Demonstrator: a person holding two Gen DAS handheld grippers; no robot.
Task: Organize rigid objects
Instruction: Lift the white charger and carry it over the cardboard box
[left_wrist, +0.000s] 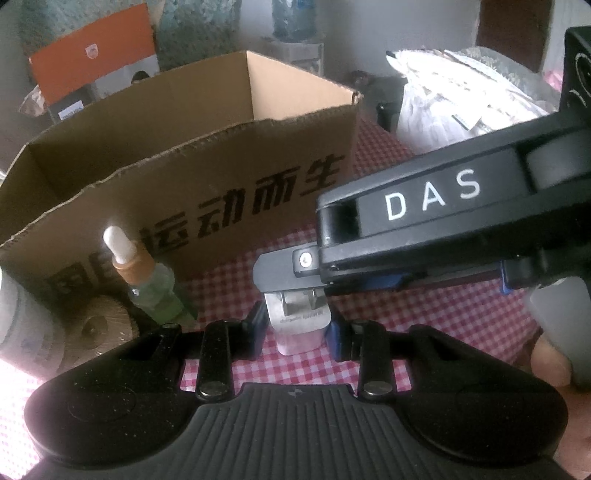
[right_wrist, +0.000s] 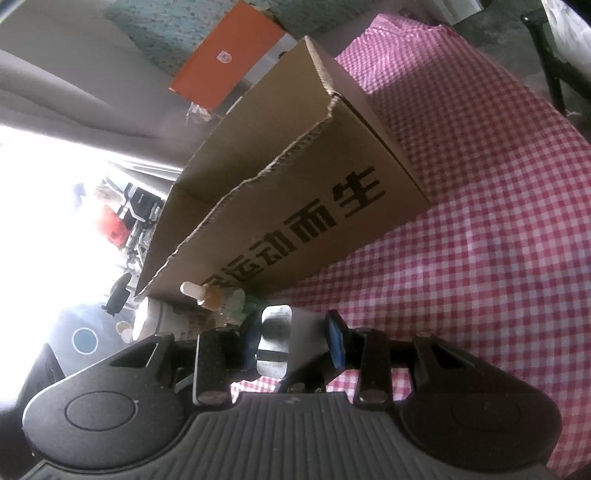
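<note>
Metal block (left_wrist: 297, 328) | left gripper (left_wrist: 297, 332) clamps it | right gripper (right_wrist: 291, 339) clamps it

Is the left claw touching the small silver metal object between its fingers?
Touching. In the left wrist view the left claw has both pads against the sides of the silver metal object, with no gap visible.

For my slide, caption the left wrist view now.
Both grippers, left and right, clasp a small metal piece before a cardboard box.
</note>
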